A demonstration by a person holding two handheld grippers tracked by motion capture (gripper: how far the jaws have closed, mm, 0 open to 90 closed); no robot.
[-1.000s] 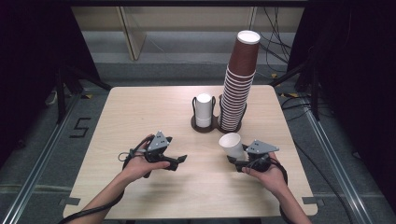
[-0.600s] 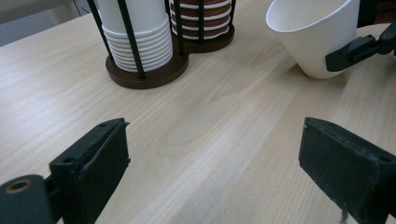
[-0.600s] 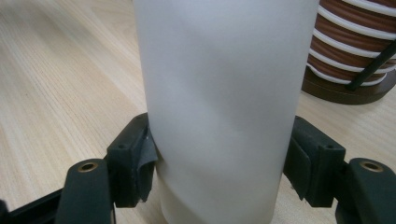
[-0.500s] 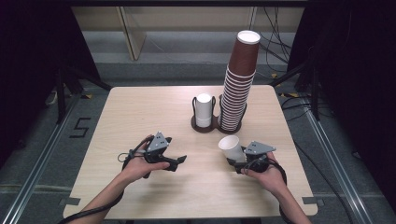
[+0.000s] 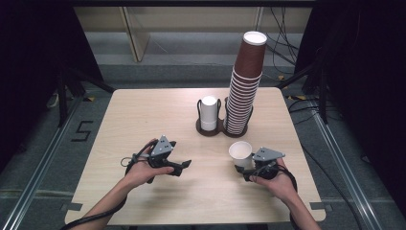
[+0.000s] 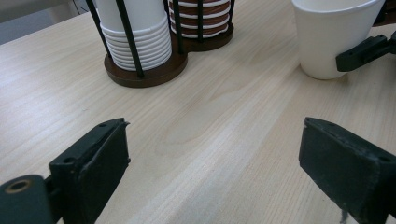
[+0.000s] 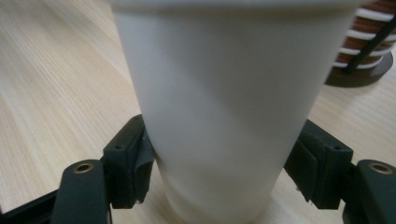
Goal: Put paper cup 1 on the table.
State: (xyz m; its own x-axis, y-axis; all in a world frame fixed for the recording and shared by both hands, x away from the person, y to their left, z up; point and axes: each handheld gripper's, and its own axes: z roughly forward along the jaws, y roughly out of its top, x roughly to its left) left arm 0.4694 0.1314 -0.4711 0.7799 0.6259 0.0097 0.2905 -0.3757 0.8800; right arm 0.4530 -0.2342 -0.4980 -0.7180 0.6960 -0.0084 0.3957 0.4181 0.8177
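Right hand-held gripper (image 5: 245,168): jaws just opening, cup (image 5: 241,154) between, barely touched | left hand-held gripper (image 5: 184,165): apart, empty | cup: upright on desk (image 5: 143,120) | risk: pulling back crooked could tip it

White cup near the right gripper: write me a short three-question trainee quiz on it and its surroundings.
1. True or false: the white cup stands upright on the table.
2. Which stack in the holder is taller? A: brown stack; B: white stack.
3. What is between the jaws of the left gripper?
Key: 1 true; it stands between the jaws of the right gripper, which have just been opening. 2 A. 3 nothing, just bare table.
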